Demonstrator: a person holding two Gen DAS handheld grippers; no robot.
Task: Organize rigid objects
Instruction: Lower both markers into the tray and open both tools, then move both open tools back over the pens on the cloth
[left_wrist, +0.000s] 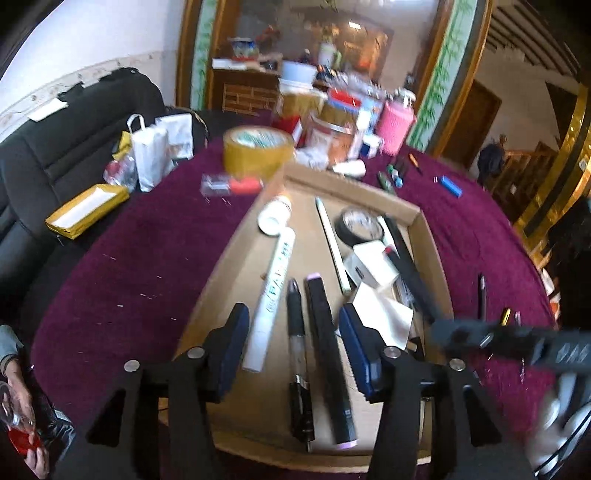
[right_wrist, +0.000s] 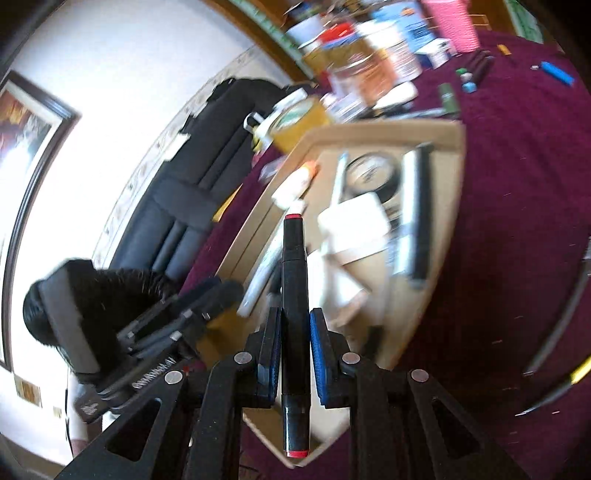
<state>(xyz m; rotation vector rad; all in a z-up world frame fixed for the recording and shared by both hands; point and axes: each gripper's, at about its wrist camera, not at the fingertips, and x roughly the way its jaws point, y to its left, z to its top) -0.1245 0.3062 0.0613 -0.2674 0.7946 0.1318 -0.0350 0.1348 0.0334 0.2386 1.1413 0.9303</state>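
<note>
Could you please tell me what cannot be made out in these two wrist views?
- Right wrist view: labels on the far clutter, smeared by motion blur.
- Left wrist view: the black marker where the right gripper holds it, blurred.
- Left wrist view: print on the white tube in the cardboard tray, too small.

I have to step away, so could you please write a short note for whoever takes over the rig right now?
Left tongs: open over the cardboard tray, holding nothing; a black pen and a purple-capped marker lie in the tray below them.
Right tongs: shut on a black red-capped marker, pointing at the tray.
Done: several pens, tape and boxes are in the tray.
Left: place the red-capped marker; gather the blue lighter and loose pens from the cloth.
</note>
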